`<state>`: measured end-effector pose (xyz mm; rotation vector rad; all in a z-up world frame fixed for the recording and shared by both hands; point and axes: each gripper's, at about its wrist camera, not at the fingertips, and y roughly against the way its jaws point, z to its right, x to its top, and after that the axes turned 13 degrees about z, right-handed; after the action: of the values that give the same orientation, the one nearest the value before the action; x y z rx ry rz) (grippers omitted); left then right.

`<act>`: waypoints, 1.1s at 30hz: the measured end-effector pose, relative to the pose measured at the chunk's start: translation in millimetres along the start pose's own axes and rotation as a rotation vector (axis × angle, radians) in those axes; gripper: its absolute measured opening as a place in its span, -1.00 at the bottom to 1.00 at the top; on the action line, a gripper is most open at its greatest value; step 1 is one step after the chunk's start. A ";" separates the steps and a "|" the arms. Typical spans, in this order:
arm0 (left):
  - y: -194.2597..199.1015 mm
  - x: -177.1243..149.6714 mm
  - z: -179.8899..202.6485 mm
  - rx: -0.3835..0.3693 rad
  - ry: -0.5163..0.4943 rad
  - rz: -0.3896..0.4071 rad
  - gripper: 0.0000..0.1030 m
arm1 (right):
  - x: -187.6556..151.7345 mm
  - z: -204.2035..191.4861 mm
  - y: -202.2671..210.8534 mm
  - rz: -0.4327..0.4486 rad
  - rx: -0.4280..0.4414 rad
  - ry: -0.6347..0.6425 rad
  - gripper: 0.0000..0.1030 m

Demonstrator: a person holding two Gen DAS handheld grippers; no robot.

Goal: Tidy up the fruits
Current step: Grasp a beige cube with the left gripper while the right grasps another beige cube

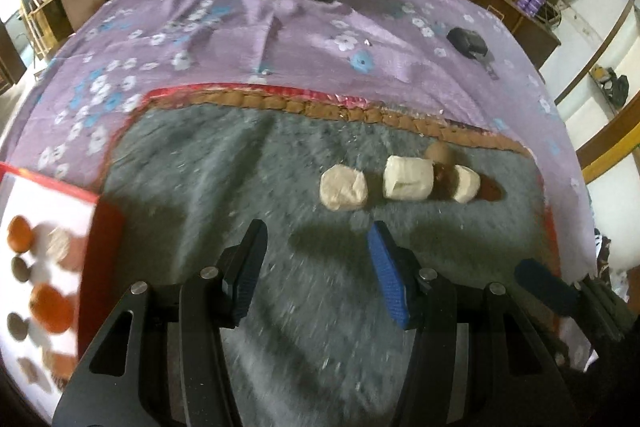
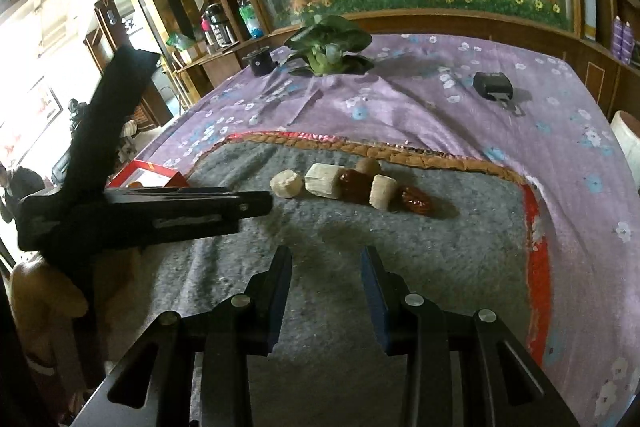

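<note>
Fruits (image 2: 352, 185) lie in a sideways row on the grey mat (image 2: 320, 247), just above middle of our frames, straight ahead of our right gripper (image 2: 326, 259) and up-right of our left gripper (image 1: 318, 239), both with jaws apart and empty.

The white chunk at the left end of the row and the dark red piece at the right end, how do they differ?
The white chunk is pale and blocky with flat faces; the red piece is dark, glossy and wrinkled. The chunk lies nearest the red tray; the red piece lies nearest the mat's red border. Both rest on the grey mat, untouched, beyond both grippers' open fingers.
</note>
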<state>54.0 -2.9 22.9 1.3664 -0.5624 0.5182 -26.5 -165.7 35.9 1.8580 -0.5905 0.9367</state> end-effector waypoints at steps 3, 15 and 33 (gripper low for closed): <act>-12.2 2.9 2.8 0.002 -0.001 -0.009 0.04 | 0.6 4.7 -3.3 -0.005 0.004 -0.008 -0.30; -15.7 4.0 8.0 0.027 -0.058 0.074 -0.26 | 8.6 13.8 -15.6 -0.021 -0.017 -0.020 -0.25; 48.4 -14.9 -44.7 0.045 0.011 0.138 -0.47 | 41.5 -26.5 -88.5 -0.067 0.054 0.036 -0.24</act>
<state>14.7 47.5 44.8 1.3727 -0.6423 0.6530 52.7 -103.1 29.6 1.8932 -0.4828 0.9485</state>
